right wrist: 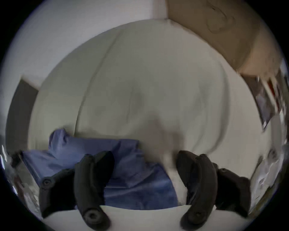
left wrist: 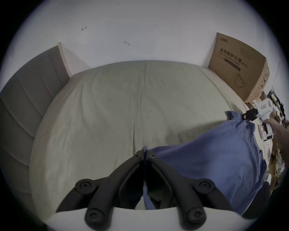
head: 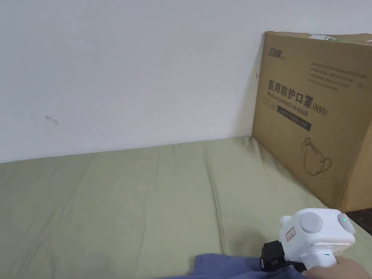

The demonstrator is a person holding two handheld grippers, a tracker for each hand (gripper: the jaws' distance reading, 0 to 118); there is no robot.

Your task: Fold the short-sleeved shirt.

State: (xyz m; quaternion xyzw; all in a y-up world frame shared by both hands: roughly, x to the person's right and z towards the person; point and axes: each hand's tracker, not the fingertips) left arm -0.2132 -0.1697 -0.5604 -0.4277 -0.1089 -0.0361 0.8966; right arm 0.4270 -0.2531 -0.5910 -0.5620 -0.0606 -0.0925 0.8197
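The blue short-sleeved shirt (head: 225, 273) lies at the near edge of the green bed sheet (head: 145, 205). In the left gripper view my left gripper (left wrist: 144, 152) is shut on a thin edge of the shirt (left wrist: 211, 156), and the cloth stretches off to the right, raised above the sheet. There the right gripper (left wrist: 245, 116) sits at the shirt's far corner, held by a hand. In the blurred right gripper view my right gripper (right wrist: 145, 156) stands open, its jaws wide apart, with the shirt (right wrist: 137, 179) spread under and between them. In the head view the right gripper (head: 271, 257) touches the shirt's top edge.
A large cardboard box (head: 323, 120) stands on the bed's right side against the white wall (head: 140, 70). A grey padded headboard (left wrist: 31, 93) rises at the left. Clutter lies beyond the bed's right edge (left wrist: 278, 156). The wide sheet beyond the shirt is bare.
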